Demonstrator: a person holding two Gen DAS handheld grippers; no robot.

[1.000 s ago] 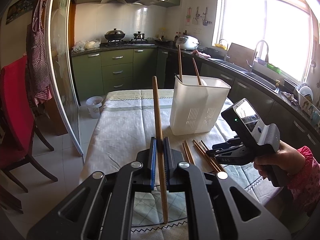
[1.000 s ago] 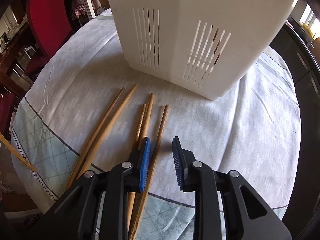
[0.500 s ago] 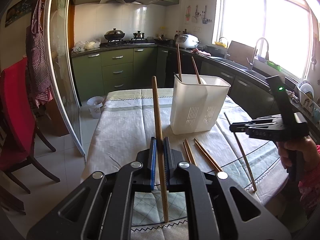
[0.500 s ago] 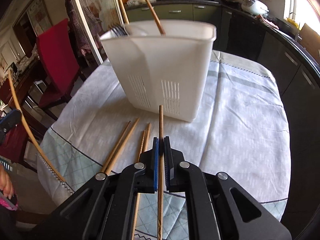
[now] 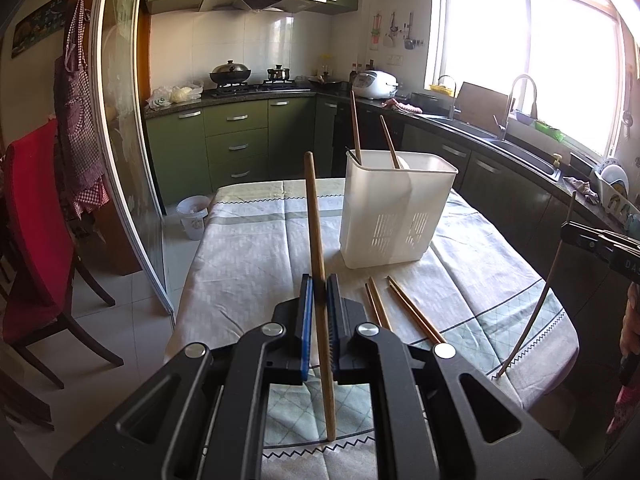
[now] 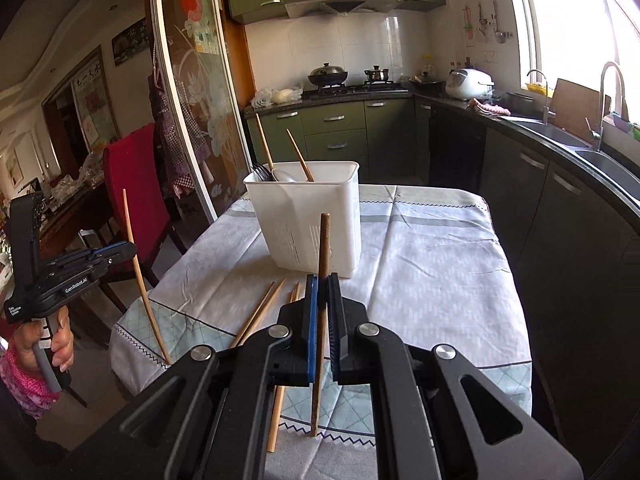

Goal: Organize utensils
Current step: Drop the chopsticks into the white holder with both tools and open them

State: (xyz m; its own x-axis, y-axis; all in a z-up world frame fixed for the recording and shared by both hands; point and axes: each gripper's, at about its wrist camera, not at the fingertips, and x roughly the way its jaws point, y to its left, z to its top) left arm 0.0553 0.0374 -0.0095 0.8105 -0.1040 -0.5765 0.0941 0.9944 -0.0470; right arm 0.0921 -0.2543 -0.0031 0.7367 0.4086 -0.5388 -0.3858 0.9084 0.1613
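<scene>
Two chopsticks [image 5: 390, 142] half-hidden in caddy [image 5: 394, 210]

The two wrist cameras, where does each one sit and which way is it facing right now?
Left wrist view: sits behind the left gripper, facing across the cloth-covered table at the white slotted plastic utensil holder; the right gripper shows at the right edge.
Right wrist view: sits behind the right gripper, facing the same holder; the left gripper and left hand show at left.
Shared: holder, table, loose wooden chopsticks lying on it, and a chopstick clamped upright in each gripper.
</scene>
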